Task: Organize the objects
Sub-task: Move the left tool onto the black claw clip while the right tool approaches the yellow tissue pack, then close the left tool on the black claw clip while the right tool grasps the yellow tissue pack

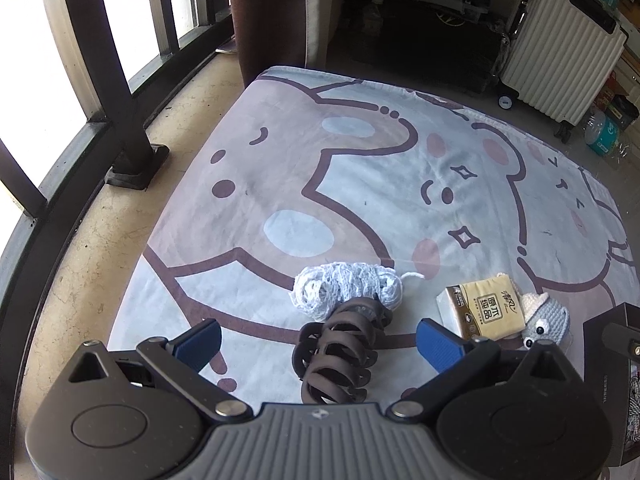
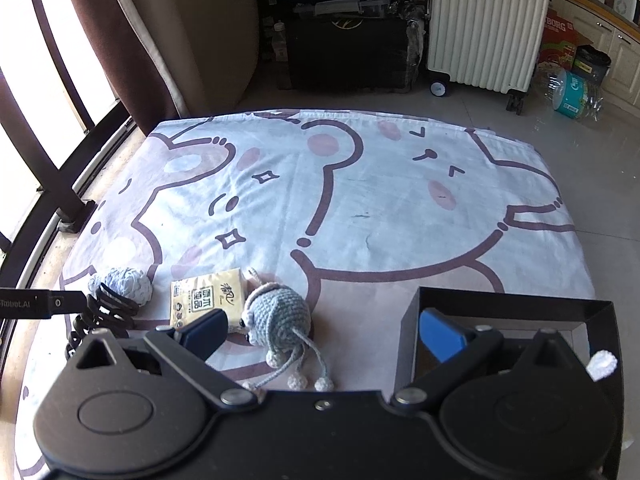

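Observation:
A brown hair claw clip [image 1: 336, 356] lies on the cartoon mat [image 1: 360, 184] between the wide-open fingers of my left gripper [image 1: 318, 340]. A pale blue yarn bundle [image 1: 346, 290] lies just beyond it. A yellow tissue pack [image 1: 482, 306] and a grey crochet toy [image 1: 546, 320] lie to the right. In the right wrist view, my right gripper [image 2: 332, 332] is open and empty above the crochet toy [image 2: 278, 314]. Its right finger hangs over a black box [image 2: 508, 312]. The tissue pack [image 2: 206, 296], yarn [image 2: 124, 284] and clip [image 2: 104, 312] lie left.
A black window railing [image 1: 116, 80] and sill run along the left. A white suitcase [image 2: 484, 20], dark cases and a water bottle pack [image 2: 572, 92] stand on the tiled floor beyond the mat. A small white crochet piece [image 2: 602, 364] sits at the box's right edge.

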### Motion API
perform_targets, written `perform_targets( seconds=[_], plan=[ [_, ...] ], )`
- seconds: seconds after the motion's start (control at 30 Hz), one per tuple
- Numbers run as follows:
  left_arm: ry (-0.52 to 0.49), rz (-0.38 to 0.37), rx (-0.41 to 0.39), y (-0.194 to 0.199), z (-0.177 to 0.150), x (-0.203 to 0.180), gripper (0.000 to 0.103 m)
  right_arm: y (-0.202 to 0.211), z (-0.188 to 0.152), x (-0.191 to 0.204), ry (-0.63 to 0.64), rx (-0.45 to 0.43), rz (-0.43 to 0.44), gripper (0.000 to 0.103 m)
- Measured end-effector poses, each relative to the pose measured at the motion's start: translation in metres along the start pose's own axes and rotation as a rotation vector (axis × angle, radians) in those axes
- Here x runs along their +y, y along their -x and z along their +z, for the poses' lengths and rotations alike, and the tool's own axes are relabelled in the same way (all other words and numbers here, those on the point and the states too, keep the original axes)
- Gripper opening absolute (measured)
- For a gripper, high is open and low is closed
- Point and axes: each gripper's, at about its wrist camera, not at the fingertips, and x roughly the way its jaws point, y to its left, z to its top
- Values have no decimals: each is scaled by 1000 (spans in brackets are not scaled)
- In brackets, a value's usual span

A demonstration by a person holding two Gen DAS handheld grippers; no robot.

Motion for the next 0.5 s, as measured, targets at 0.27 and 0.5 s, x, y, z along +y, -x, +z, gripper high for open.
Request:
perform_targets(
  seconds=[0.27,0.5],
  plan=[
    [36,-61,53,-21,-8,1,86,-15,12,13,34,16,56,103],
    [84,-114,77,-27,-12,5,86,-26,17,23,29,20,121,103]
  ],
)
